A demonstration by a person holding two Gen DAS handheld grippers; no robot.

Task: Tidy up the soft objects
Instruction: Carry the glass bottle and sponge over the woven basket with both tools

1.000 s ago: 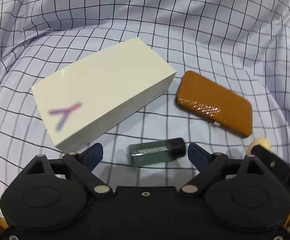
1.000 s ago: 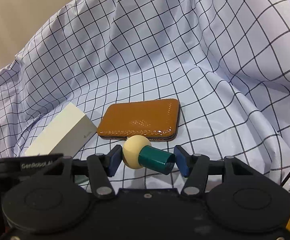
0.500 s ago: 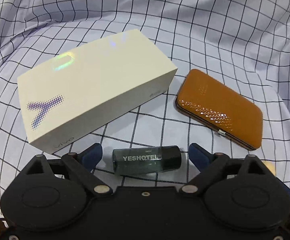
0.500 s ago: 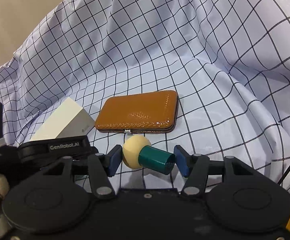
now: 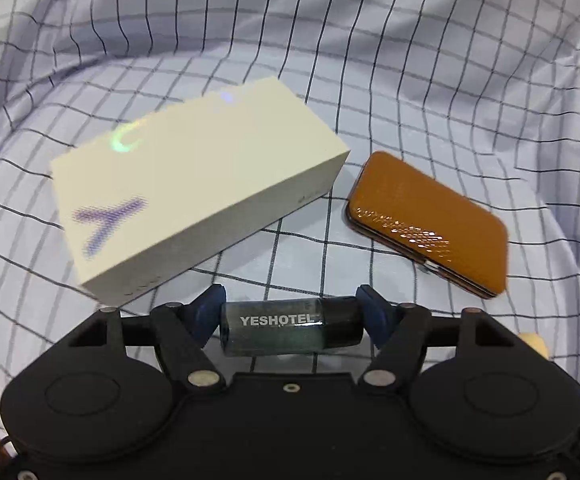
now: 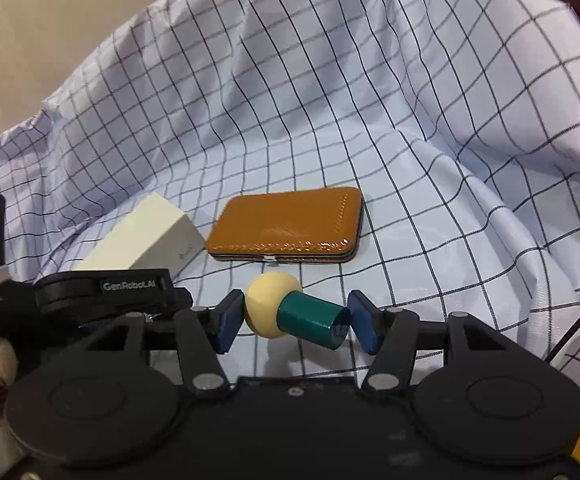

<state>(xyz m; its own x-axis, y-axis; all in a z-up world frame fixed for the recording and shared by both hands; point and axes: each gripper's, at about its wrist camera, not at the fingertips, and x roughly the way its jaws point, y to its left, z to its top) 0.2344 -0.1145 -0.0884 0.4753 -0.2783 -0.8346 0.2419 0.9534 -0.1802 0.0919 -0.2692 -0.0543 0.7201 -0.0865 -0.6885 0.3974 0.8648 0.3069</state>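
A small dark bottle (image 5: 286,330) marked YESHOTEL lies crosswise between the jaws of my left gripper (image 5: 290,309). The jaws are closing, and both blue pads touch the bottle's ends. My right gripper (image 6: 296,320) is shut on a green cylinder with a cream ball top (image 6: 310,318), held sideways just above the cloth. Ahead of both grippers lie a cream phone box (image 5: 194,200) and a flat orange case (image 5: 426,220). In the right wrist view the orange case (image 6: 286,224) sits just beyond the held piece, with the box (image 6: 150,240) to its left.
Everything rests on a rumpled white cloth with a dark check (image 5: 410,80), which rises in folds all around. The body of the left gripper (image 6: 130,286) shows at the left of the right wrist view, close beside the right one. A beige wall (image 6: 50,20) lies behind.
The left jaws have come in from wide apart onto the ends of the bottle. The right gripper and its green and cream piece have stayed put.
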